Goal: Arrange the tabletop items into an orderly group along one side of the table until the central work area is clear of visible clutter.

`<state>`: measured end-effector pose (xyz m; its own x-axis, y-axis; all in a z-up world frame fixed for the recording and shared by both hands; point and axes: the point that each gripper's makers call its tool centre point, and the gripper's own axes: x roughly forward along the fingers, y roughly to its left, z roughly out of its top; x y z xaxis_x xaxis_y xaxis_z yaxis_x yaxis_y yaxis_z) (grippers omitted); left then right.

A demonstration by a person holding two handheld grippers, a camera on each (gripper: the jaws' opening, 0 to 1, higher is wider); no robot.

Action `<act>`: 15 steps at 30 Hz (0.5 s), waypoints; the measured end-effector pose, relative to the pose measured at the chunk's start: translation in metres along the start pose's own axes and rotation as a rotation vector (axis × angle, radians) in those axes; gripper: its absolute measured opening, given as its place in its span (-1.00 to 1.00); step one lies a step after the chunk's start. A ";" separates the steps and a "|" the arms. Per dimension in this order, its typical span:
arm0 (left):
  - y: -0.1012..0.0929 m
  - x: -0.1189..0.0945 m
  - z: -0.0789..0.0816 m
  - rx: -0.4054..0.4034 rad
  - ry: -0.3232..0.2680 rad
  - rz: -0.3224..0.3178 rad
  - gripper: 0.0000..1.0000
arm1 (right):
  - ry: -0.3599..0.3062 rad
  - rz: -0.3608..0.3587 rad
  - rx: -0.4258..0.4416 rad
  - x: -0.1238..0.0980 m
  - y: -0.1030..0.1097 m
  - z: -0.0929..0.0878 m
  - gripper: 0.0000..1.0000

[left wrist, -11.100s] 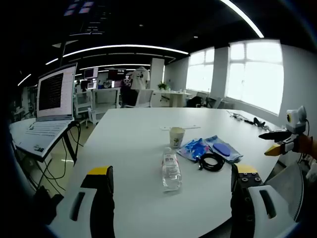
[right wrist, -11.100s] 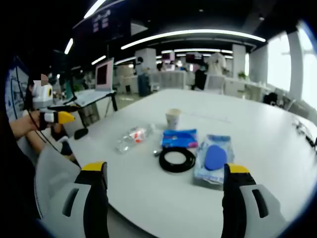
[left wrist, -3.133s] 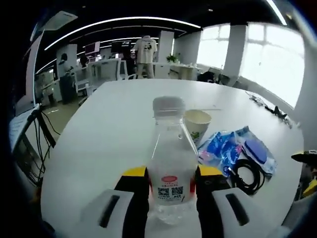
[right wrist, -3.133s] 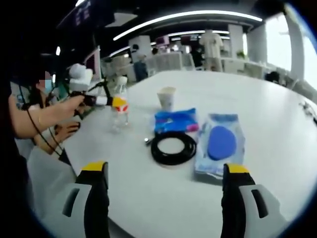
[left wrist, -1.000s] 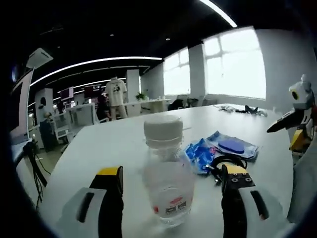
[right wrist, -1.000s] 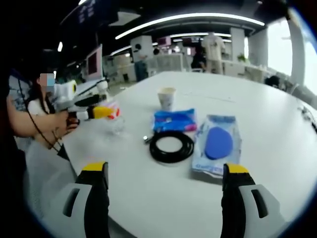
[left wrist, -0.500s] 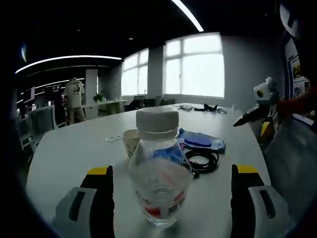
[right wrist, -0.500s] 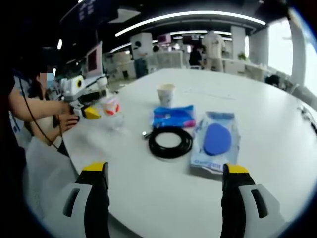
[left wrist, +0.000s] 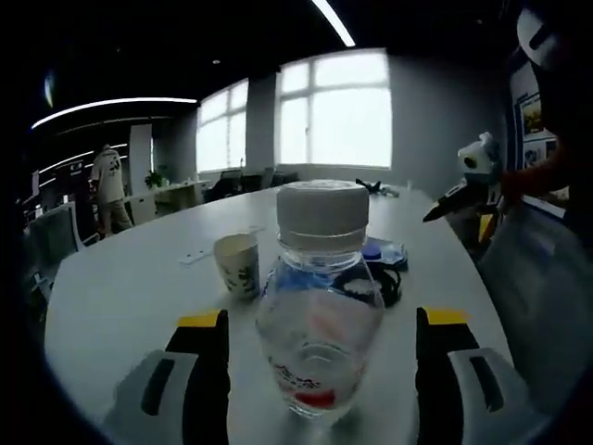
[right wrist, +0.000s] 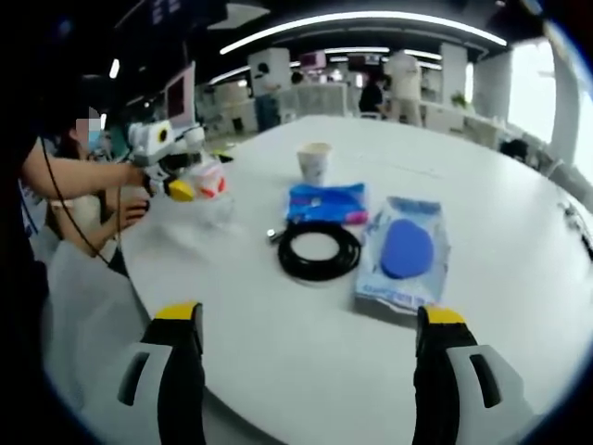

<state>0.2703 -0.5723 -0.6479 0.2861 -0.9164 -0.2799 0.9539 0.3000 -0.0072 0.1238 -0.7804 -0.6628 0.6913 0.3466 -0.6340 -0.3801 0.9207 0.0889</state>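
While the water bottle [left wrist: 320, 324] stands between its wide-open jaws, the left gripper [left wrist: 320, 320] holds nothing; the right gripper [right wrist: 306, 320] is open too.

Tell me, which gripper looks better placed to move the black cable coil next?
Probably the right gripper: the black cable coil lies ahead of its open jaws, while the left gripper has the water bottle between its jaws.
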 end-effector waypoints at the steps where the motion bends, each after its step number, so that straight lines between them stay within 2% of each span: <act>1: 0.000 -0.001 0.001 0.000 -0.006 -0.013 0.55 | 0.005 -0.001 0.000 0.000 0.000 -0.001 0.86; 4: -0.001 -0.002 0.000 -0.003 0.002 -0.038 0.42 | 0.011 -0.003 -0.004 0.001 0.000 -0.001 0.86; 5: -0.002 -0.002 -0.004 0.006 0.027 -0.059 0.37 | 0.013 -0.005 -0.002 0.001 0.000 -0.001 0.86; 11: 0.001 -0.003 -0.003 0.020 0.023 -0.076 0.12 | 0.032 0.006 -0.018 0.004 0.003 -0.002 0.86; 15: 0.003 -0.004 -0.005 0.029 0.041 -0.085 0.03 | 0.038 0.005 -0.019 0.005 0.003 -0.003 0.86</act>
<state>0.2710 -0.5662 -0.6514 0.2007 -0.9265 -0.3184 0.9770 0.2132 -0.0046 0.1243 -0.7760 -0.6684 0.6656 0.3438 -0.6624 -0.3955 0.9152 0.0777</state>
